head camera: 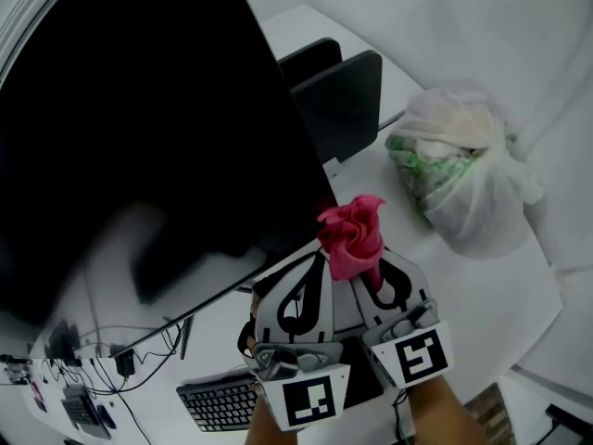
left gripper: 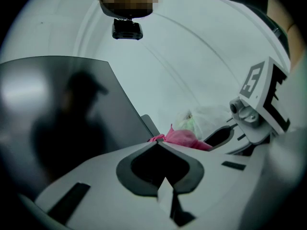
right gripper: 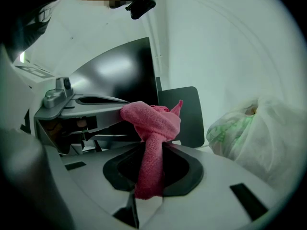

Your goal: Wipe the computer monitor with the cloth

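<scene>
The big black monitor [head camera: 139,128] fills the upper left of the head view, its dark screen showing dim reflections. A pink cloth [head camera: 352,235] stands bunched just off the screen's lower right corner. My right gripper [head camera: 371,265] is shut on the cloth, which runs down between its jaws [right gripper: 151,147] and bulges above them. Close beside it on the left, my left gripper [head camera: 320,258] is shut with nothing in it. Its tips [left gripper: 156,143] sit just in front of the cloth [left gripper: 184,139], near the monitor's edge [left gripper: 57,128].
Two smaller dark panels [head camera: 343,100] stand behind the monitor's right edge. A filled white plastic bag [head camera: 463,170] lies on the white desk [head camera: 491,304] to the right. A black keyboard [head camera: 218,401] and loose cables [head camera: 111,360] lie below the screen.
</scene>
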A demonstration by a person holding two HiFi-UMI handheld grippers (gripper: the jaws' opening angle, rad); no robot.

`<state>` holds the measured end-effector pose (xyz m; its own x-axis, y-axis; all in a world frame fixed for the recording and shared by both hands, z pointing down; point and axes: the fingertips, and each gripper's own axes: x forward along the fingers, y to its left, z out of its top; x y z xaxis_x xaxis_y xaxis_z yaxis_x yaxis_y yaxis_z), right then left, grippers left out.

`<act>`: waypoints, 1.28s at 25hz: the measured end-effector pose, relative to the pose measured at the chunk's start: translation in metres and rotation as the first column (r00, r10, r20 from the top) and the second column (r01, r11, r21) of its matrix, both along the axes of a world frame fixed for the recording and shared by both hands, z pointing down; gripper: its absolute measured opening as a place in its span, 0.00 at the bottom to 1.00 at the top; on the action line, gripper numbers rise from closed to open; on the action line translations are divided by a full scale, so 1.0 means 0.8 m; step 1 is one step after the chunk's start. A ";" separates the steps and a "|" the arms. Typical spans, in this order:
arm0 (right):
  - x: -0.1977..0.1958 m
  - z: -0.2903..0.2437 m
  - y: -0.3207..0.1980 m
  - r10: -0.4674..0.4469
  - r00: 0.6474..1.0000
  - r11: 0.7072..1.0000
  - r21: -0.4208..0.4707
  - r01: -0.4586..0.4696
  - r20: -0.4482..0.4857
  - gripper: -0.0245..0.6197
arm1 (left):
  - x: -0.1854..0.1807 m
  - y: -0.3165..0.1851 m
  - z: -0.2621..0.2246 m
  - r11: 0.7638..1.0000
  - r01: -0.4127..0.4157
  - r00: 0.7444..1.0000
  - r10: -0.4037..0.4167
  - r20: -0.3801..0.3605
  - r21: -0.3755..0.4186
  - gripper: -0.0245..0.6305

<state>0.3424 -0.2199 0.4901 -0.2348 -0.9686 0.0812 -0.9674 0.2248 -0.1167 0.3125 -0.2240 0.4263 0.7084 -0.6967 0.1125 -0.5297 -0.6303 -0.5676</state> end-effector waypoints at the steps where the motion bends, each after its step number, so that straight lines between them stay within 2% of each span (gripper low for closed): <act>1: -0.001 0.003 0.001 -0.001 1.000 1.000 -0.006 0.001 -0.001 0.19 | -0.001 0.000 0.002 1.000 -0.001 1.000 0.001 0.002 -0.004 0.04; 5: -0.003 0.012 0.003 0.006 1.000 1.000 -0.029 -0.006 0.006 0.19 | -0.006 0.001 0.006 1.000 0.001 1.000 -0.002 -0.006 -0.012 0.04; 14: -0.017 0.007 0.007 -0.011 1.000 1.000 -0.018 0.011 0.007 0.19 | -0.018 0.004 0.004 1.000 0.010 1.000 -0.010 -0.008 -0.002 0.04; 32: -0.079 -0.008 0.021 -0.069 0.997 0.998 -0.014 0.068 -0.028 0.19 | -0.081 0.021 -0.006 0.998 0.059 0.998 -0.059 -0.013 0.014 0.04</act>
<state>0.2793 -0.2035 0.4839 -0.2980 -0.9492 0.1009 -0.9528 0.2893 -0.0926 0.2474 -0.2071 0.4218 0.6674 -0.7388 0.0934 -0.5730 -0.5896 -0.5692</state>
